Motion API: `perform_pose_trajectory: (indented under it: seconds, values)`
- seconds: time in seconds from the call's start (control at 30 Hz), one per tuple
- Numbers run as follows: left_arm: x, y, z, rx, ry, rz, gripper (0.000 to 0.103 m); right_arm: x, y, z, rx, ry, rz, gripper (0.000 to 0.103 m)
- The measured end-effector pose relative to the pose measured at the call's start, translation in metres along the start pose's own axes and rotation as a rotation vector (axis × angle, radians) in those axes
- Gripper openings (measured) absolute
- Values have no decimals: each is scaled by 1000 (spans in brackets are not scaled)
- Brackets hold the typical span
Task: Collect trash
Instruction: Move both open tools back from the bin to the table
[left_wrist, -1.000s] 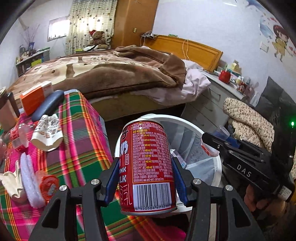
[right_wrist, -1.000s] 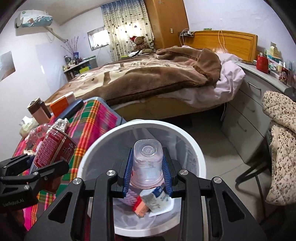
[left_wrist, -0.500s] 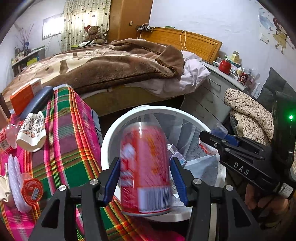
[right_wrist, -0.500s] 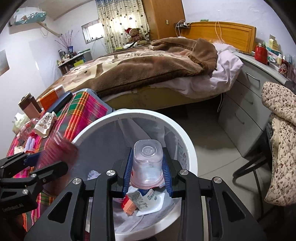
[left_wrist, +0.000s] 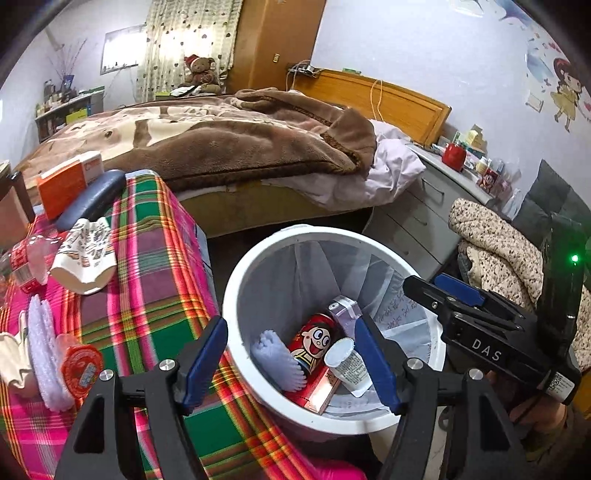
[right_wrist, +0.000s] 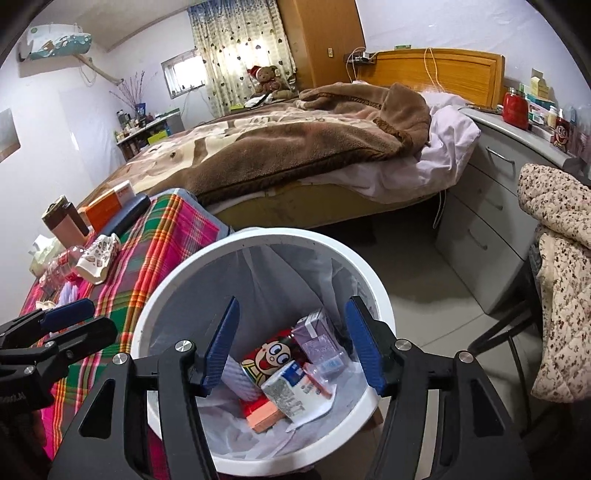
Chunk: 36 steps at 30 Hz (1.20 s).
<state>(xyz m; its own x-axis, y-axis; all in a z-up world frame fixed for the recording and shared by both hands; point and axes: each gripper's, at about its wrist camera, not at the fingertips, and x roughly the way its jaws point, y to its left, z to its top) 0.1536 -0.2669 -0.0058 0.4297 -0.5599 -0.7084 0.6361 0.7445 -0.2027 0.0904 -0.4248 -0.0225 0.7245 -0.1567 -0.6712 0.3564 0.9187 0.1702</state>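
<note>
Both grippers hanging over bin, jaws just opening wide, nothing between — left gripper, right gripper. Can lying in bin now. More trash — crushed cup — sitting on cloth, off to left, nearer left gripper.

You stood in a home bedroom: a bed with a brown blanket, a teddy bear behind it, drawers beside it.

The left black two-finger gripper and right black two-finger gripper both tilt downward, jaws just spread wide, nothing between them.
</note>
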Motion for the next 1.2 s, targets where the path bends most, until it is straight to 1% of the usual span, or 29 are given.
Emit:
perform_pose_trajectory:
  seconds: [0.23,0.3,0.4,0.5,0.57,0.67,0.8,0.97,1.07,1.2]
  values:
    - [-24,14,-3,-14,-41,50,71,-8,13,1,-6,-35,16,61]
    - [-32,19,-5,-16,-58,76,71,-11,19,1,-12,-43,26,61]
    - [-42,28,-6,-32,-74,83,71,-14,30,1,-30,-58,35,61]
    - [-55,38,-8,-44,-98,109,71,-15,41,1,-40,-67,57,61]
    - [-64,48,-11,-64,-112,119,71,-15,48,2,-48,-73,74,61]
    - [-76,65,-14,-93,-130,158,71,-15,59,1,-58,-78,99,61]
    - [-89,88,-21,-144,-147,191,71,-12,77,-2,-76,-72,136,61]
    - [-107,119,-31,-196,-172,252,71,-8,100,-5,-108,-60,172,61]
    - [-114,136,-37,-227,-178,278,71,-6,113,-7,-130,-52,193,61]
    - [-117,158,-47,-276,-166,315,71,-2,130,-9,-157,-38,217,62]
